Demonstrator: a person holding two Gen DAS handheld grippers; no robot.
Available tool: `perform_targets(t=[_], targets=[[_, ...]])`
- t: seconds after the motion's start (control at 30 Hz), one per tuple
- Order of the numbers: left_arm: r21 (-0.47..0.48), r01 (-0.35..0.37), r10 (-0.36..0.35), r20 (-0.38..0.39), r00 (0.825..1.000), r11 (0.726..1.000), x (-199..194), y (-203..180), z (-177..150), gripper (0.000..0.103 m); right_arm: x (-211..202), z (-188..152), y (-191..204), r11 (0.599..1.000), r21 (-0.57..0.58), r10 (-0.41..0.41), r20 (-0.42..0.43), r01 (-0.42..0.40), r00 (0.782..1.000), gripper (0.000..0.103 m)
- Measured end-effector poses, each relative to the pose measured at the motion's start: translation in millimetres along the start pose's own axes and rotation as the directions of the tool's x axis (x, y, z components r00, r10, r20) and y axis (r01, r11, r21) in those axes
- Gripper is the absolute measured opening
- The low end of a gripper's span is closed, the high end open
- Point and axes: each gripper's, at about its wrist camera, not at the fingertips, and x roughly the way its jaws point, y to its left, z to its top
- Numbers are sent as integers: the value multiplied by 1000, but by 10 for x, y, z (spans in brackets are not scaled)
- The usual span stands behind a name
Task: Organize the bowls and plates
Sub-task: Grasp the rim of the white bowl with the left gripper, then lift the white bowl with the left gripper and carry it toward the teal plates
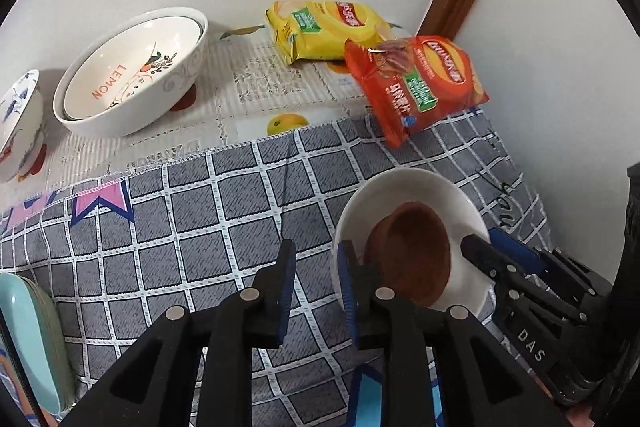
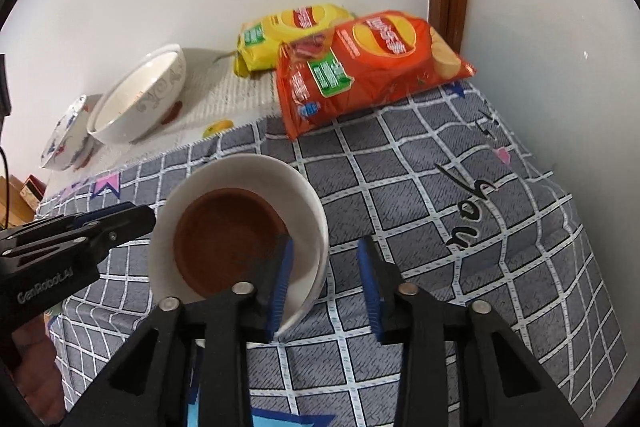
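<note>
Left wrist view, left to right. At 9 o'clock, a painted bowl (image 1: 18, 123); beside it at 10 o'clock, the lemon bowl (image 1: 132, 71), which appears to hold a second bowl nested inside. At 7 o'clock, the edge of a pale green plate stack (image 1: 36, 339). At 1 o'clock, a yellow crisp bag (image 1: 324, 29) and a red crisp bag (image 1: 416, 87). The task's piece, a white bowl (image 1: 412, 239) with a brown saucer (image 1: 412, 255) lying tilted inside it, sits on the checked cloth (image 1: 180, 227) at 4 o'clock.

The left gripper (image 1: 316, 291) stands narrowly parted and empty, its right finger just beside the white bowl's near-left wall.

Right wrist view. The right gripper (image 2: 326, 291) stands moderately parted, straddling the white bowl's (image 2: 240, 227) near-right wall: one finger inside by the saucer (image 2: 232, 243), one outside. The pads do not yet seem to press.

Technique, as judged: seat the rim deep between the pads before closing, keep the bowl level in lifting so the loose saucer cannot slide, and keep the left gripper clear.
</note>
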Motion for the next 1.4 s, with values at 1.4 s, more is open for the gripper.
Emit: perform_targets(t=[1.4], targets=[[22,-49,50,-44,998,999,395,-146,-63,14,286,-14,-62,1000,3,-26,-14,26,1000,31]])
